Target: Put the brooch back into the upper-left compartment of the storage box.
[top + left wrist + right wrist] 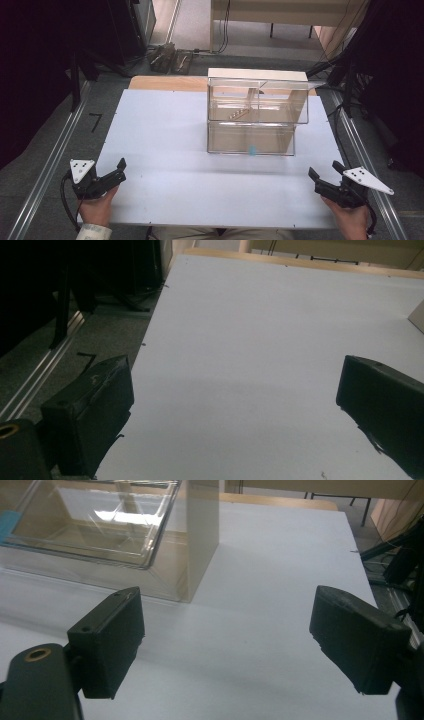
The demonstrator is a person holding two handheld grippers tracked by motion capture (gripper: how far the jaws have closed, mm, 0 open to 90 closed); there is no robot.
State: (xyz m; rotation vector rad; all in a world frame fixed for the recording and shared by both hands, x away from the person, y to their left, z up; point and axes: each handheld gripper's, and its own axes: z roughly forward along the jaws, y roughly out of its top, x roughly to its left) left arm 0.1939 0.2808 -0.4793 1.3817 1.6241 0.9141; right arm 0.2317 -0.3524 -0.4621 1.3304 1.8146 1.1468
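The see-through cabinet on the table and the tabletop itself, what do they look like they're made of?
The cabinet looks like clear acrylic or similar plastic: you see through its walls, and they catch glossy glare. Its top and side panels look opaque cream, maybe painted board. The tabletop looks like a matte white laminate or coated board, with soft shadows and no sharp reflections; a bare wood-coloured strip shows at its far edge.

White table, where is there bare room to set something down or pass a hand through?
The white table is bare left of the clear plastic two-tier cabinet, and along the near strip between the left gripper and right gripper. Only the far right, where the cabinet stands, is crowded.
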